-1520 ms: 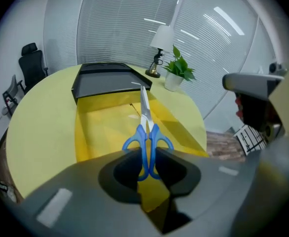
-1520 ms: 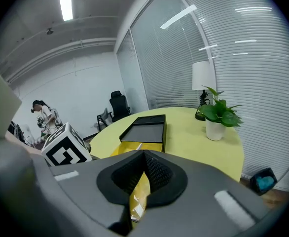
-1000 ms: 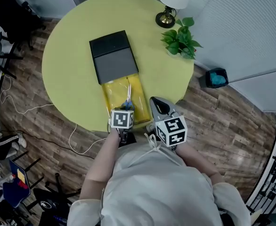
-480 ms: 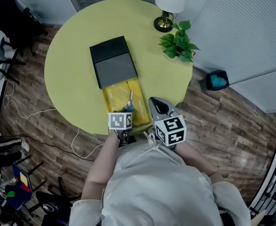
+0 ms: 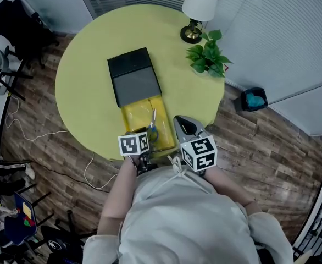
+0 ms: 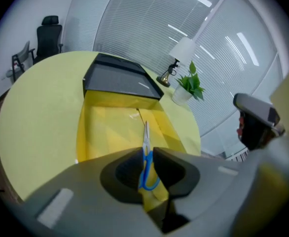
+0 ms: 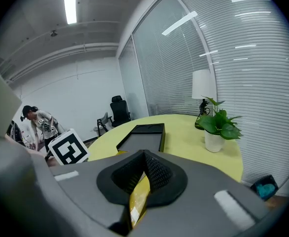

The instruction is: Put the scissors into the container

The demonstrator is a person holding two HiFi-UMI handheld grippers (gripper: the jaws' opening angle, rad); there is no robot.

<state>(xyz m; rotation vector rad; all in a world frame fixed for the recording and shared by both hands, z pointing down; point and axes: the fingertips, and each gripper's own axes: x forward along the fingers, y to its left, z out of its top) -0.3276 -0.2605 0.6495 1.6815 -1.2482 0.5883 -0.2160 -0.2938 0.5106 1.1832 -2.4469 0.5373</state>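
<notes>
The blue-handled scissors [image 5: 153, 126] lie in the yellow container [image 5: 133, 111], a tray drawn out from under a black box [image 5: 133, 76] on the round yellow table. My left gripper [image 5: 143, 134] sits at the tray's near edge, its jaws closing. In the left gripper view the scissors [image 6: 146, 157] show in the narrow gap of that gripper [image 6: 145, 152], resting on the tray floor [image 6: 105, 127]; the pads do not press on them. My right gripper [image 5: 184, 126] is shut on the container's front flap [image 7: 138, 197], seen between the jaws of the gripper [image 7: 143, 156].
A lamp [image 5: 196, 10] and a potted plant [image 5: 207, 59] stand at the table's far right. The table's near edge runs just under both grippers. A black office chair [image 5: 18, 29] and a cable [image 5: 92, 172] are on the wooden floor at left; a small bin [image 5: 253, 99] at right.
The scissors hung from the left gripper over the tray a second ago; now they lie in it. The left gripper has let go and drawn back to the left.
</notes>
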